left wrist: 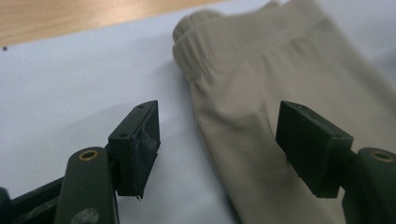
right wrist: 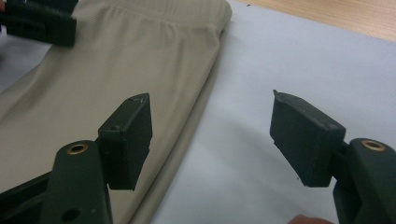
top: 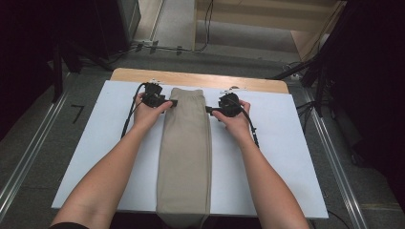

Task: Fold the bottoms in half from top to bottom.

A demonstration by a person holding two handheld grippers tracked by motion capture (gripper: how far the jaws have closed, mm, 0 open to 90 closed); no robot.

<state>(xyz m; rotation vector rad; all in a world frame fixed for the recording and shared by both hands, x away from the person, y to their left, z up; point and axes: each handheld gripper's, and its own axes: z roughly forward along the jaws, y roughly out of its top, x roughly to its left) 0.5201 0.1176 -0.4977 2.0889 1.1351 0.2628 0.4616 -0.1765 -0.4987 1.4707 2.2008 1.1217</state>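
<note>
A beige pair of trousers (top: 184, 152), folded into a long narrow strip, lies lengthwise on the white sheet (top: 282, 157), waistband at the far end. My left gripper (top: 172, 103) is at the strip's left edge just below the waistband. In the left gripper view its jaws (left wrist: 217, 135) stand apart over that edge of the fabric (left wrist: 280, 70), one pad over cloth and one over the sheet, neither pressing. My right gripper (top: 208, 109) is at the right edge opposite, with its jaws (right wrist: 210, 130) likewise apart astride the trousers' edge (right wrist: 116, 56).
The white sheet covers a wooden table whose far edge (top: 200, 77) shows bare. The trousers' lower end hangs over the near edge. Dark stands and cables (top: 143, 46) sit on the floor beyond the table. The left gripper's jaw (right wrist: 42, 23) shows in the right gripper view.
</note>
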